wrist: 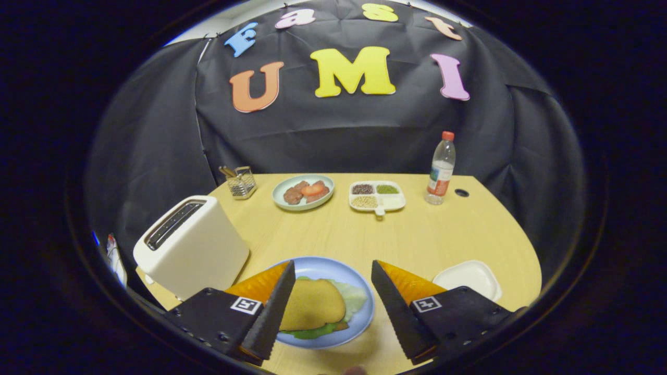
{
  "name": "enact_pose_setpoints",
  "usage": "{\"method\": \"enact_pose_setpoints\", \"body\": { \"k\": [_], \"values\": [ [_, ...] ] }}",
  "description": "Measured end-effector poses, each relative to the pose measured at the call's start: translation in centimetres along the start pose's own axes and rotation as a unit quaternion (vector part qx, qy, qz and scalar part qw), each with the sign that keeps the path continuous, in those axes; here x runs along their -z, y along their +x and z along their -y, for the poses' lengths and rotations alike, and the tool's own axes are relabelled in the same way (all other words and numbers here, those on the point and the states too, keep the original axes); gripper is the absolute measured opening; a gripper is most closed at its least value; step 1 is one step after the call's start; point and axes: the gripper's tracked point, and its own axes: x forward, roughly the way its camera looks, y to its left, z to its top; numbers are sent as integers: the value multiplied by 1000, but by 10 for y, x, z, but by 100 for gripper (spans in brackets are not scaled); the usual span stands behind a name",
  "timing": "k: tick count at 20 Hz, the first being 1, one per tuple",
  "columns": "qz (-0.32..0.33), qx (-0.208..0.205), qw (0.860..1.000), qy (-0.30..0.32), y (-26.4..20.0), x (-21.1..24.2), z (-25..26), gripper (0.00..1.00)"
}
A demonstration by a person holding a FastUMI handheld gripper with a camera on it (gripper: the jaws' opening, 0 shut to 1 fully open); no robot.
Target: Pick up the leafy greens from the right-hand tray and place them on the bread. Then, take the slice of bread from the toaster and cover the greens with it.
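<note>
On the blue plate between my fingers lies a golden slice of bread on top of leafy greens, whose pale and green edges stick out at the right and underneath. My gripper hovers open above the plate, with nothing between its fingers. The white toaster stands to the left of the plate, its slots dark. A small white tray sits to the right of the plate, beyond my right finger, with nothing visible in it.
At the back of the wooden table stand a wire holder with utensils, a pale green plate with meat and tomato slices, a divided white dish of grains and a plastic bottle. A small hole lies beside the bottle.
</note>
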Motion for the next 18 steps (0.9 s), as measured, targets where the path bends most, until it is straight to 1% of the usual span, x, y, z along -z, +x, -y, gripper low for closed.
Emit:
{"method": "enact_pose_setpoints", "body": {
  "k": [2,5,10,12,14,18],
  "values": [
    [24,12,1000,-7,-14,-18,9,97],
    [70,38,997,-12,-46,-54,27,97],
    [142,77,987,5,-123,-104,49,97],
    [155,89,984,15,-152,-113,53,97],
    [161,91,982,27,-177,-116,52,97],
    [175,104,979,27,-220,-121,54,97]
  ]
}}
